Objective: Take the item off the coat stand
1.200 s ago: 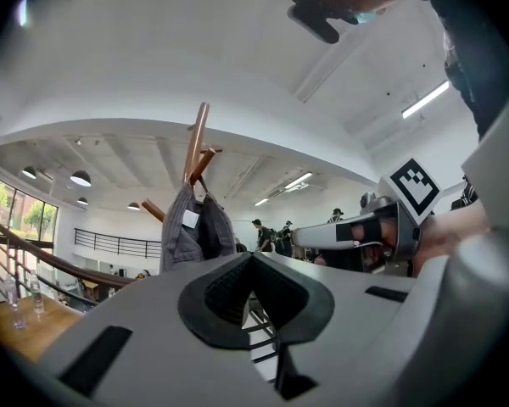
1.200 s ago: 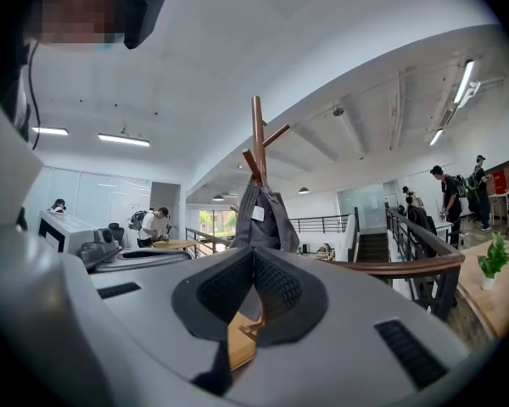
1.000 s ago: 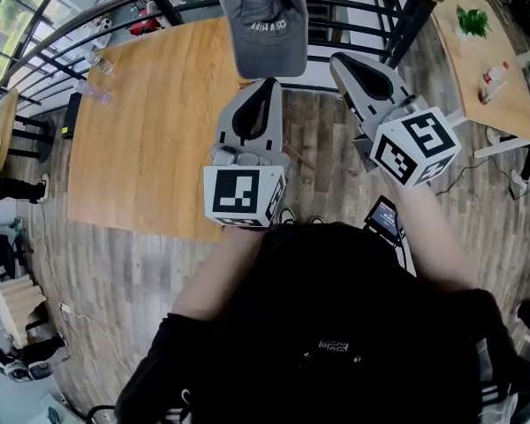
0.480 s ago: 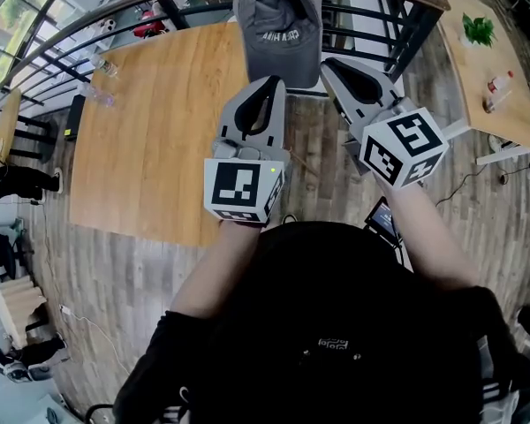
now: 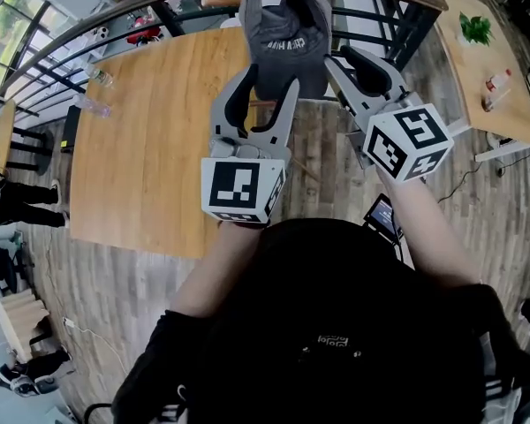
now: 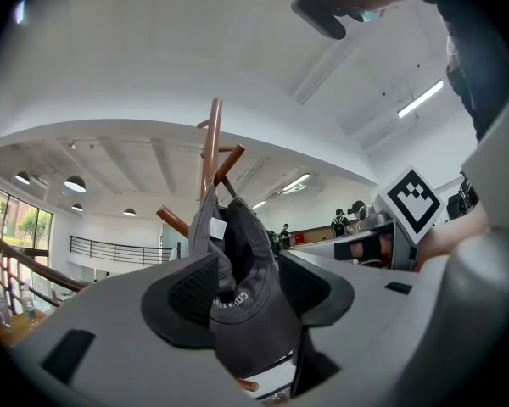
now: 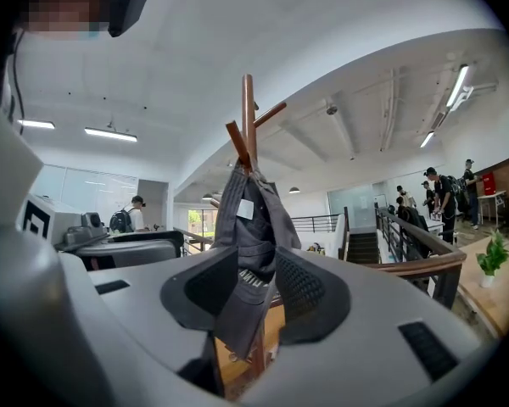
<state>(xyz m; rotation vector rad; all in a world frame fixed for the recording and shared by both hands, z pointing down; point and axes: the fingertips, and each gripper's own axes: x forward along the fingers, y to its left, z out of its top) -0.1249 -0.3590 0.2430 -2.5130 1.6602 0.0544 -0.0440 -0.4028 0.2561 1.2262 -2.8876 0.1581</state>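
We bring left gripper [image 6: 246, 291] and right gripper [image 7: 259, 291], jaws just opened, loosely around the soft, light cap [image 5: 283, 34] at upper centre, best gripped by its stiffer brim.

Looking down, I see a wood-plank floor [image 5: 97, 281], and a large pale wooden table [image 5: 141, 148] fills the upper left of the head view. A dark metal railing [image 5: 79, 34] curves along the top edge, with windows [image 5: 18, 7] in the far upper-left corner. A second table [image 5: 464, 69] at the upper right carries a potted plant [image 5: 475, 26] and what looks like a bottle [image 5: 494, 82]. The gripper views give me a white ceiling [image 6: 153, 66] with strip lights [image 6: 421, 98].
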